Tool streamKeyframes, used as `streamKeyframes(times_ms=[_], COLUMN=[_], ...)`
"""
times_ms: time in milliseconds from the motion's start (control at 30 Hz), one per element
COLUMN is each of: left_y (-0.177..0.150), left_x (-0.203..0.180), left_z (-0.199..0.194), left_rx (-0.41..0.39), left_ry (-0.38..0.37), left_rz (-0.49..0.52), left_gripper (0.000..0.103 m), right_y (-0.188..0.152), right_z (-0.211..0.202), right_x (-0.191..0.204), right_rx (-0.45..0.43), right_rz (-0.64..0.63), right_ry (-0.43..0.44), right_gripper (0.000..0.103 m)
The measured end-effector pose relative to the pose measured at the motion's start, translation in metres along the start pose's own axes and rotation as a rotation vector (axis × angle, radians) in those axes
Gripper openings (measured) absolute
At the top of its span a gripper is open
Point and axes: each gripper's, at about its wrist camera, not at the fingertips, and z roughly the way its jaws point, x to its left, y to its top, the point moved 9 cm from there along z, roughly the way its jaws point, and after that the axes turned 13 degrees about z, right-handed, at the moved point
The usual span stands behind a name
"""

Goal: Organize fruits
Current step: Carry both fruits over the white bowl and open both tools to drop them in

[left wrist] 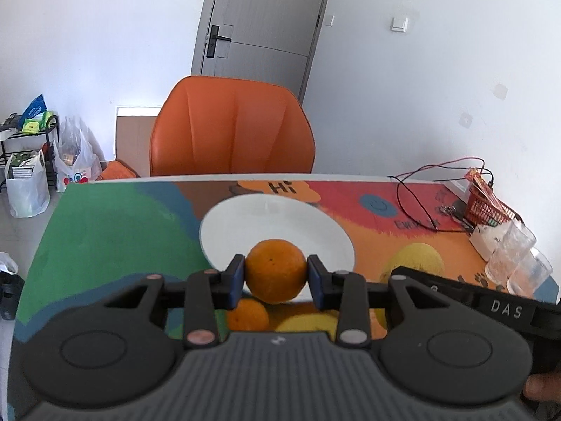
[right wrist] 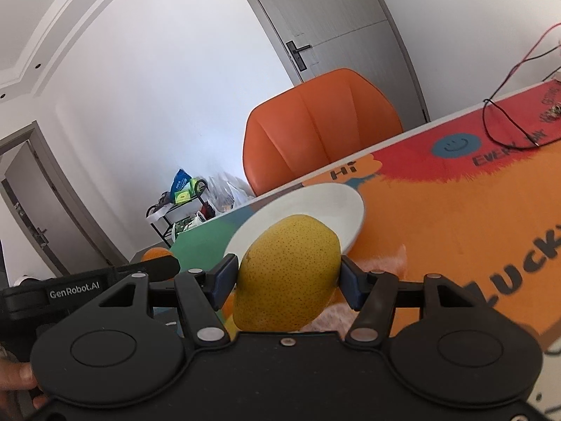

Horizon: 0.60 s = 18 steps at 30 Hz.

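Observation:
My left gripper [left wrist: 276, 277] is shut on an orange [left wrist: 275, 270] and holds it over the near rim of a white plate [left wrist: 266, 224]. A second orange [left wrist: 247, 315] and a yellow fruit [left wrist: 308, 321] lie on the mat below it. My right gripper [right wrist: 285, 279] is shut on a yellow speckled pear [right wrist: 287, 273], held tilted above the mat in front of the white plate [right wrist: 315, 207]. In the left wrist view the pear [left wrist: 415, 258] shows to the right, beyond the right gripper's black body [left wrist: 473, 298]. The plate is empty.
A colourful mat [left wrist: 105, 231] covers the table. An orange chair [left wrist: 231, 129] stands behind its far edge. Clear glasses [left wrist: 515, 259], a small red basket [left wrist: 487, 207] and red and black wires [left wrist: 420, 189] sit at the right. Bags and a rack [left wrist: 31, 161] stand on the floor at left.

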Motion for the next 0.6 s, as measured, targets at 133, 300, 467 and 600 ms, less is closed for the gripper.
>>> streamKeyframes(times_ms=[133, 300, 467, 600], left_y=[0.011, 0.015, 0.012, 0.004], left_x=[0.007, 0.014, 0.020, 0.019], left_z=[0.015, 0.037, 0.063, 0.084], left_rx=[0.013, 0.038, 0.070, 0.104], left_ry=[0.001, 0.005, -0.002, -0.012], left_rz=[-0.009, -0.014, -0.024, -0.029], left_gripper=[0.036, 0.036, 0.036, 0.036], right_y=[0.009, 0.018, 0.024, 0.022], right_z=[0.012, 0.030, 0.050, 0.065], right_x=[0.006, 0.008, 0.008, 0.003], right_rx=[0.003, 0.012, 0.025, 0.045], right_rz=[-0.016, -0.023, -0.044, -0.045], right_ry=[0.009, 0.011, 0.007, 0.000], right_gripper=[0.059, 0.059, 0.059, 0.059])
